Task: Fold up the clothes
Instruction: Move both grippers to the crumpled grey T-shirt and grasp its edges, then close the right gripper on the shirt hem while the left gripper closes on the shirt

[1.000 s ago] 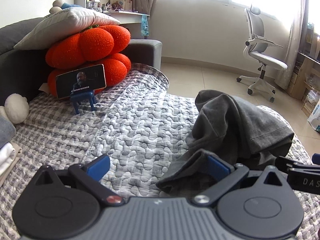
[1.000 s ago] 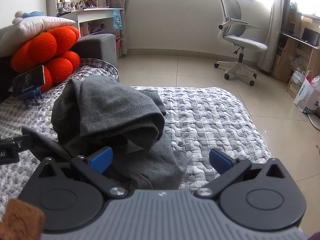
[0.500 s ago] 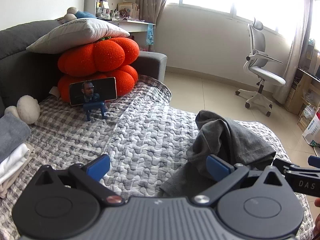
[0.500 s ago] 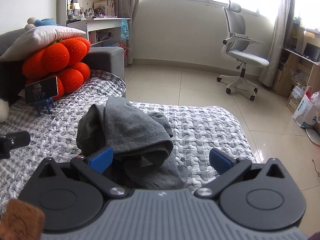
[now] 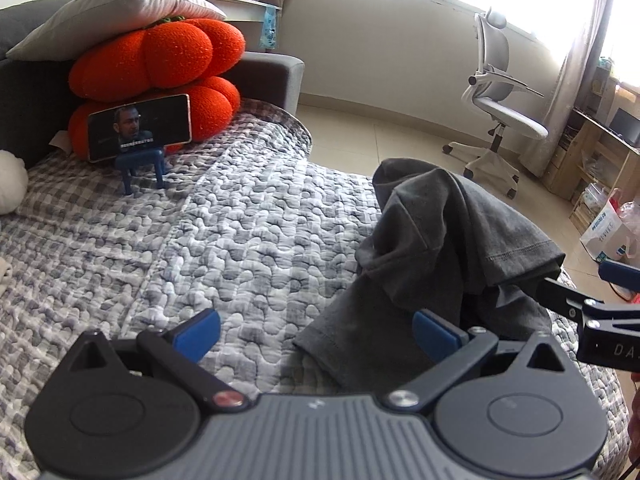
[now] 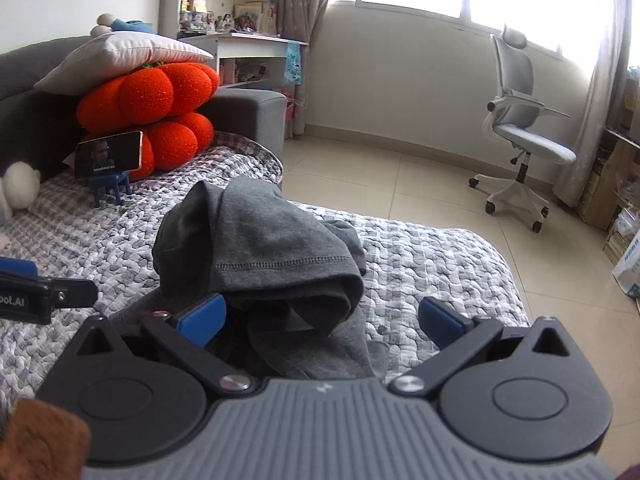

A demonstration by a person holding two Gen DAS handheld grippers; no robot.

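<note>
While the grey garment is heaped in a crumpled mound on the quilted bed, both tools are held just before it. The left hand-held gripper is spread wide, its right finger touching the cloth; the right hand-held gripper is likewise spread wide, nothing clamped.
</note>
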